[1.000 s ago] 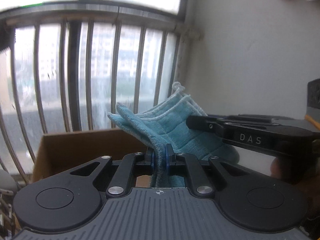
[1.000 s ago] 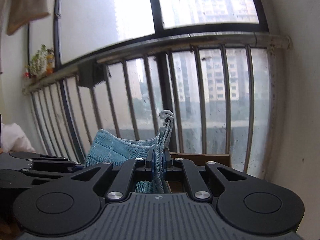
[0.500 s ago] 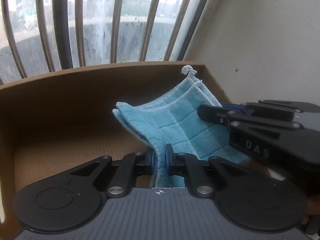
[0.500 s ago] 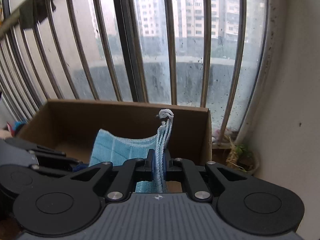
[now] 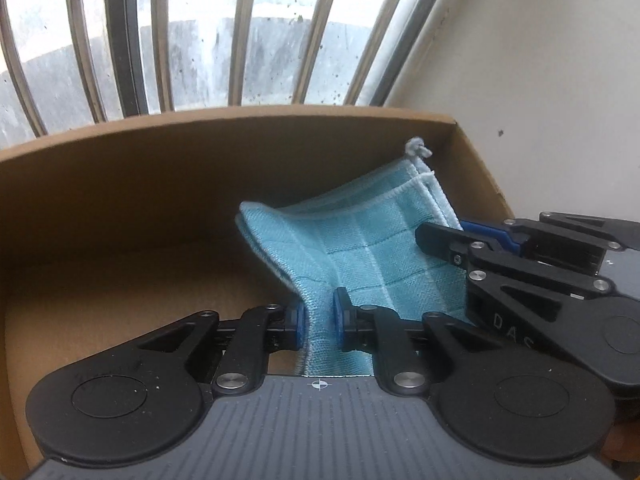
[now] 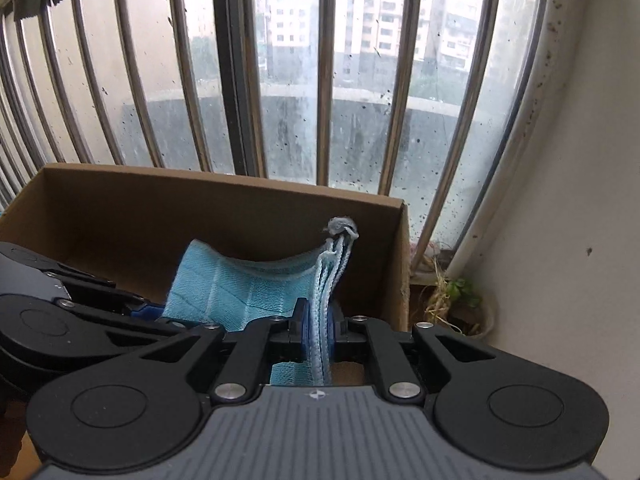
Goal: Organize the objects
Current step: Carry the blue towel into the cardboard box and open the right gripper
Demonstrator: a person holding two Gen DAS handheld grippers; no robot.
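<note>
A folded light-blue cloth (image 5: 360,248) hangs stretched between my two grippers, inside an open brown cardboard box (image 5: 120,184). My left gripper (image 5: 319,316) has one folded edge between its blue pads. Its jaws are opening, and the pads still touch the cloth. My right gripper (image 5: 436,236) comes in from the right and pinches the corner with the white knot. In the right wrist view, the right gripper (image 6: 318,324) presses on several layers of cloth (image 6: 248,292) as its jaws start to ease apart. The left gripper (image 6: 152,314) sits at the left, over the box (image 6: 160,200).
Metal window bars (image 6: 324,80) rise just behind the box. A white wall (image 5: 540,80) stands close on the right. A small potted plant (image 6: 456,300) sits in the corner beside the box's right wall. The box floor left of the cloth is bare cardboard.
Both grippers have tipped downward and lowered the cloth from railing height into the box. The gap between the left pads looks slightly wider than before.
</note>
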